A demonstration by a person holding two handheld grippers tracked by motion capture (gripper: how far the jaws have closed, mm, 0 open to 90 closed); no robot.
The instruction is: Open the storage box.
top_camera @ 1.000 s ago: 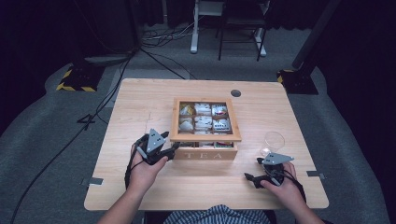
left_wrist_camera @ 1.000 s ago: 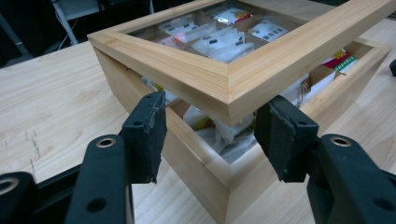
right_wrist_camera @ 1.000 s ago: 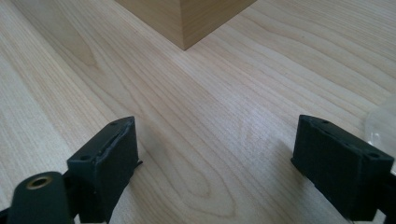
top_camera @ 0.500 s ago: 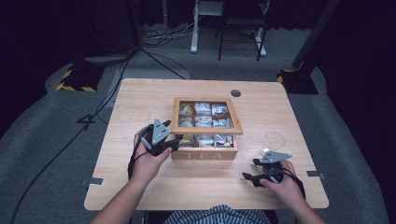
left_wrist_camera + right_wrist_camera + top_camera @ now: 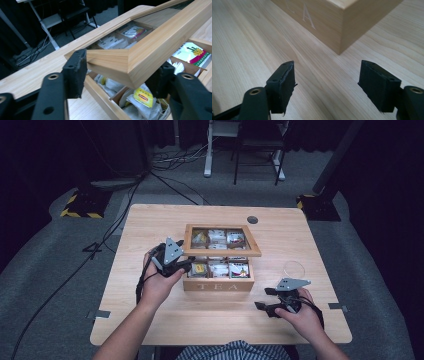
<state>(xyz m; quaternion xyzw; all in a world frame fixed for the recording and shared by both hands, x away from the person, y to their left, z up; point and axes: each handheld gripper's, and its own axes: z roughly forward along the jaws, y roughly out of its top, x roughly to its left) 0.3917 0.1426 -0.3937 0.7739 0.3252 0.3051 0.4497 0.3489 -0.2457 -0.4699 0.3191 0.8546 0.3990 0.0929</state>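
Note:
A wooden tea box point(image 5: 218, 282) marked TEA stands mid-table, with tea bags point(image 5: 143, 96) in its compartments. Its glass-paned lid point(image 5: 222, 240) is tilted up at the front. My left gripper point(image 5: 181, 265) is at the lid's front left corner. In the left gripper view the lid's wooden frame point(image 5: 150, 47) sits between the jaws of the left gripper point(image 5: 120, 75), which have just been closing onto it. My right gripper point(image 5: 265, 299) hovers near the box's front right corner point(image 5: 340, 27). Its jaws point(image 5: 325, 85) have been narrowing but stand open with nothing between them.
A clear glass point(image 5: 294, 268) stands right of the box, just beyond my right hand. A round cable hole point(image 5: 252, 219) is at the table's far edge. A desk frame point(image 5: 245, 145) and cables lie on the floor beyond the light wooden table point(image 5: 150, 220).
My left hand has moved right and up to the box's front left corner, and the lid's front has risen. My right hand has lifted slightly.

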